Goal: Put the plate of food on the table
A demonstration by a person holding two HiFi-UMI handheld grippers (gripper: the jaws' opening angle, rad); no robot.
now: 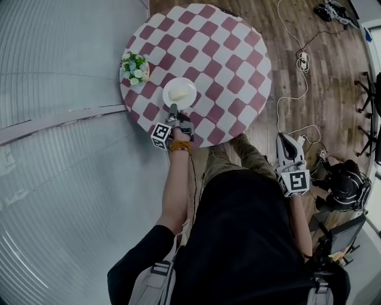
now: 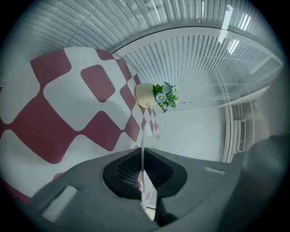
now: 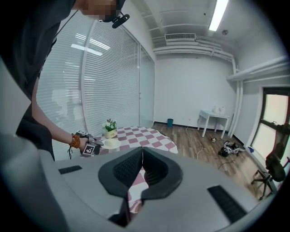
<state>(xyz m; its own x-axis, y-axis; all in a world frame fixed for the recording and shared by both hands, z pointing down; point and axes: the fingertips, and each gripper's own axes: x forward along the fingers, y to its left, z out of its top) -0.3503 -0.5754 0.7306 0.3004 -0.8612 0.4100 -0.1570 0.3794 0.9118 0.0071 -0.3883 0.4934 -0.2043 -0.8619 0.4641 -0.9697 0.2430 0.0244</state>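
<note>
Left claw clamped on near rim of plate, rim edge-on between the pads, probably to keep the food level. Plate sits just ahead, over the table; can't tell if it's touched down. Flower pot further ahead, apart. Right claw closed, empty, off-table.

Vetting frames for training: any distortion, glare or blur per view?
Head view: strong fisheye, blinds bow into arcs; plate sharp, slightly blown out. Left gripper view: dark vignette, glare streaks on the blinds up top, pot crisp. Right gripper view: evenly lit, ceiling light clipped, mosaic patch at top left.
</note>
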